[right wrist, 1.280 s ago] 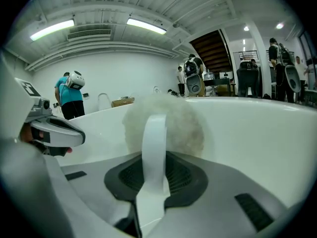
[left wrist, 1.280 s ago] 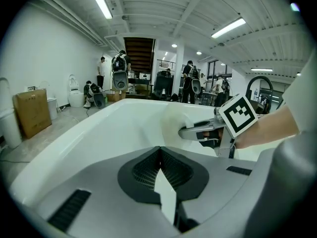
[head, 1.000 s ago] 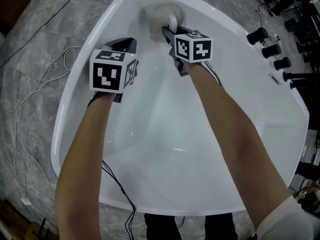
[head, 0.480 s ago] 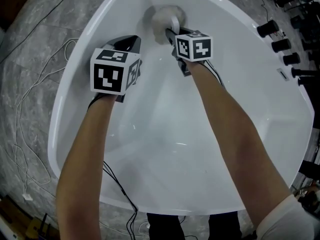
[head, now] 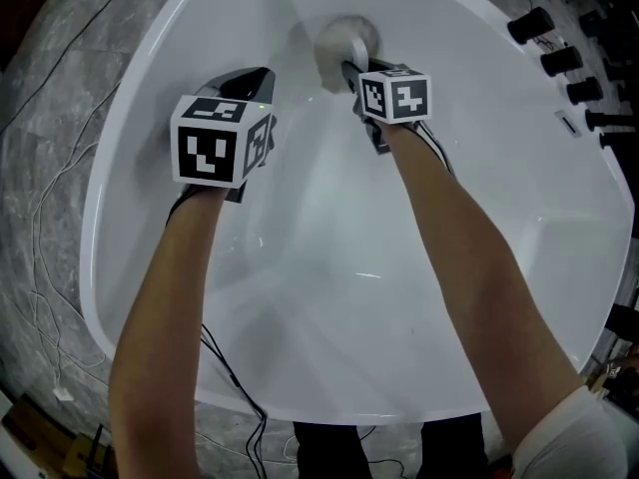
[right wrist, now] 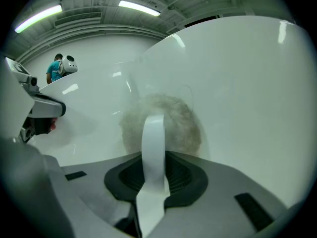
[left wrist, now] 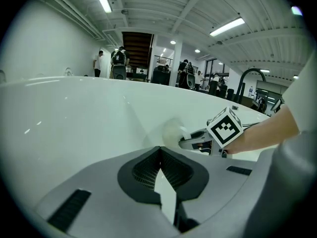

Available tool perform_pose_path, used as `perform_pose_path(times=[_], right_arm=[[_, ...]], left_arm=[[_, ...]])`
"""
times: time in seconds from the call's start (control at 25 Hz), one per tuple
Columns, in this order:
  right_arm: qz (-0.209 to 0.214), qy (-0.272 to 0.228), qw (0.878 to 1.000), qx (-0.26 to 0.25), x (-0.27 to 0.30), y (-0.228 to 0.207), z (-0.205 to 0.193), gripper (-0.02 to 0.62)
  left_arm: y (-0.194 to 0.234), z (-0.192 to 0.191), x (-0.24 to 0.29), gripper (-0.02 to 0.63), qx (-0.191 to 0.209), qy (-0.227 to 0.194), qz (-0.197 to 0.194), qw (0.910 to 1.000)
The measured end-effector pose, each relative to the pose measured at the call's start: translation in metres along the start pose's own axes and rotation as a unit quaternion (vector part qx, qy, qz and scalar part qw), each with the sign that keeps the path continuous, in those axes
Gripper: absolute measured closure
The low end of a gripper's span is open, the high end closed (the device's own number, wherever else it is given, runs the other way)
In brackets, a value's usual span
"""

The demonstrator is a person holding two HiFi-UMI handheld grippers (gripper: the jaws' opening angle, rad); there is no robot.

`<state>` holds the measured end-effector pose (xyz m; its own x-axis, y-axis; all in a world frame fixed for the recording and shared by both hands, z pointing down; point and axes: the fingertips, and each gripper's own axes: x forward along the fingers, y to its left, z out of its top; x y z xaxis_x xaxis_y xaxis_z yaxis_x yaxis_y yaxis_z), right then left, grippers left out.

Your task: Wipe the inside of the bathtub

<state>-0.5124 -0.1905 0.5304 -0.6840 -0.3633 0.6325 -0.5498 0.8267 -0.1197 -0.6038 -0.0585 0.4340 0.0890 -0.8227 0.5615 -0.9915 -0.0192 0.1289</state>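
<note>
The pad (head: pixel 345 38) had been carried a little farther along the far wall of the tub (head: pixel 519 178) since a second earlier, with the right gripper (head: pixel 351 66) following behind it. Round and fluffy, the pad was pressed against the wall just ahead of the jaws, which were pinched on its white strap (right wrist: pixel 152 143). That hold was judged to keep the pad's whole face on the surface. The left gripper (head: pixel 250 78) was held to the left of the right one, over the tub's side slope, its jaws pressed together on nothing, apparently kept clear of the stroke. Wiping was judged to be under way at the far end, with the basin behind both tools yet to be covered. Black taps (head: pixel 529 25) were seen on the rim, off to the right gripper's right.
</note>
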Motion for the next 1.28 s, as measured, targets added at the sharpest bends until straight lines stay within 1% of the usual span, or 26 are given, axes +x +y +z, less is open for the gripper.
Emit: perform_pose_path(times=[0.24,0.36,0.56,0.96,1.28], right_arm=[[-0.014,0.003,1.0,0.002,-0.023,-0.026,-0.015,0.503],[-0.015,-0.002,1.0,0.001,-0.032,-0.032,-0.018,0.503],[-0.024,-0.011,1.0,0.013,-0.053,-0.047,-0.026,0.503],[-0.05,-0.019,0.998,0.027,-0.099,-0.091,-0.041,0.503],[-0.061,-0.02,0.997,0.04,-0.134,-0.126,-0.058,0.503]], left_arm=[[-0.028,-0.005,0.009,0.597,0.014,0.009,-0.009,0.9998],[-0.04,-0.005,0.01,0.597,0.019,0.011,-0.013,0.9997],[-0.062,-0.004,0.011,0.597,0.031,0.014,-0.022,0.9992],[-0.113,0.007,0.02,0.597,0.04,0.011,-0.039,0.9984],[-0.15,0.016,0.026,0.597,0.046,0.011,-0.047,0.9978]])
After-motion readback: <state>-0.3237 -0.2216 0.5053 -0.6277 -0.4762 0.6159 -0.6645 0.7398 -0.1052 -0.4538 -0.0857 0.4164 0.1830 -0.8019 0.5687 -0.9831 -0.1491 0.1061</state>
